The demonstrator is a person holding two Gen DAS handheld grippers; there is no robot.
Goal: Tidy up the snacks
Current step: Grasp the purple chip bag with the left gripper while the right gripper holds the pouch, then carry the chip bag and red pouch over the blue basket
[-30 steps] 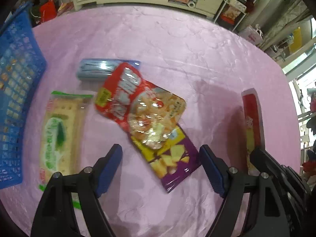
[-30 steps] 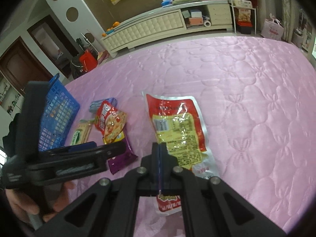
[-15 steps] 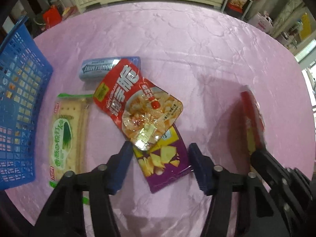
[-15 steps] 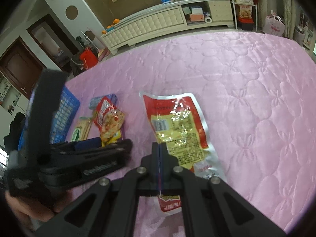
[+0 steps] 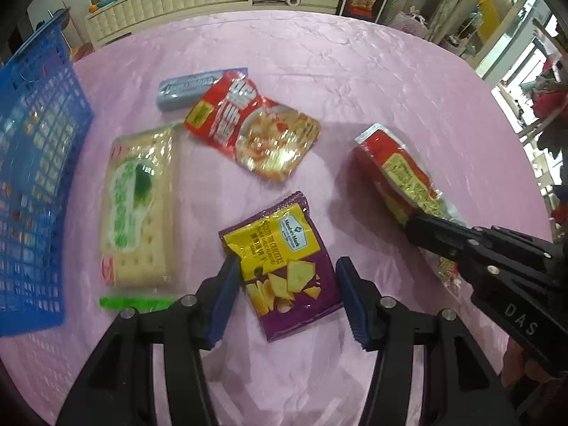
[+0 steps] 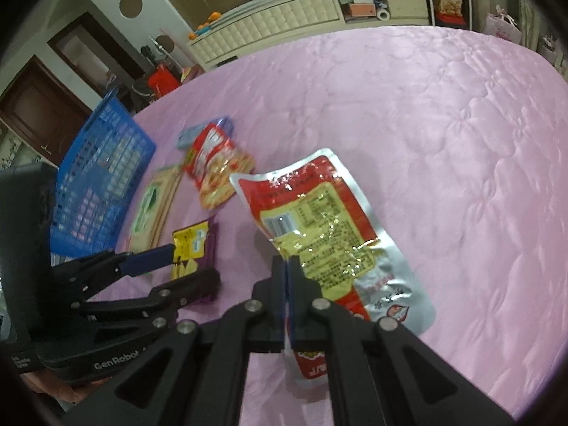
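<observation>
Two tools: left [image 5: 285,294] pinching purple packet [image 5: 284,266], right [image 6: 287,280] pinching half-hidden red pouch [image 6: 319,227].

The basket [image 5: 32,184] stands at the left edge of the bed [image 5: 355,71]. Just right of it lies the cracker pack [image 5: 138,206]; behind that, the gum pack [image 5: 191,87], its end under the shrimp-chip bag [image 5: 252,135]. Nearer the camera, the cheese-cracker bag [image 5: 284,266] sits between the left gripper's [image 5: 287,298] fingers – the foil pouch [image 5: 401,174] well to the right.
</observation>
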